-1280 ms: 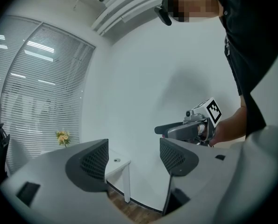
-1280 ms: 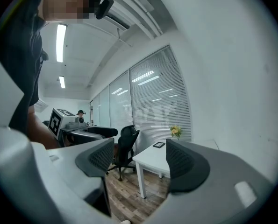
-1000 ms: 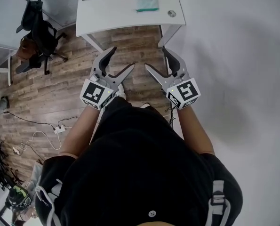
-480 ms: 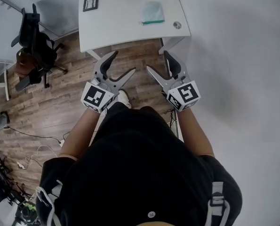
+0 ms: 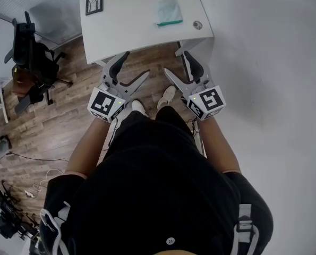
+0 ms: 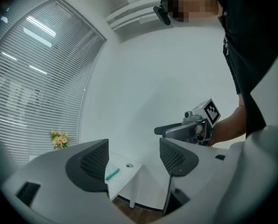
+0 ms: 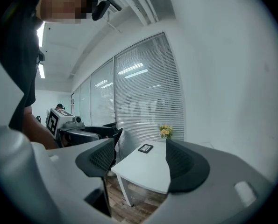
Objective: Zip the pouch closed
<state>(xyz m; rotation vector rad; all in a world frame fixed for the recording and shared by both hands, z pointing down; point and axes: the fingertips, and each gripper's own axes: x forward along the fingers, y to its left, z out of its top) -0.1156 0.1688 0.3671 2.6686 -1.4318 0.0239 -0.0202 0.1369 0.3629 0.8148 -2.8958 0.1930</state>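
**Both my grippers wide open, the pouch far off on the table**

Head view: I look down at myself. My two bare arms reach out from my black shirt, side by side. My left gripper point(image 5: 137, 64) and my right gripper point(image 5: 176, 62) hang over the brown wooden floor point(image 5: 67, 110), just short of the flat white table point(image 5: 131, 28). Their tips lean in toward each other. Both are wide open and hold nothing. Each one has a marker cube point(image 5: 105, 104) with black and white square patterns on it. My white shoes point(image 5: 167, 96) peek out under the grippers. The pale green soft pouch with a dark green strip point(image 5: 168, 12) lies flat on the table, toward its right side, well apart from both grippers. A small grey round thing point(image 5: 197, 25) sits near it. A black square picture frame point(image 5: 94, 4) sits near the table's left edge, and its picture is too small to read. A black office chair point(image 5: 27, 41) stands off to the left.

Left gripper view: my jaws stand wide apart with only air between them. Through the gap I see the table corner and the pouch's green strip. The right gripper shows on the right, in my hand. Yellow flowers point(image 6: 58, 138) stand by the grey window blinds point(image 6: 36, 78).

Right gripper view: these jaws are wide apart too, with nothing in them. Between them I see the table with the picture frame and the flowers. The left gripper shows on the left.
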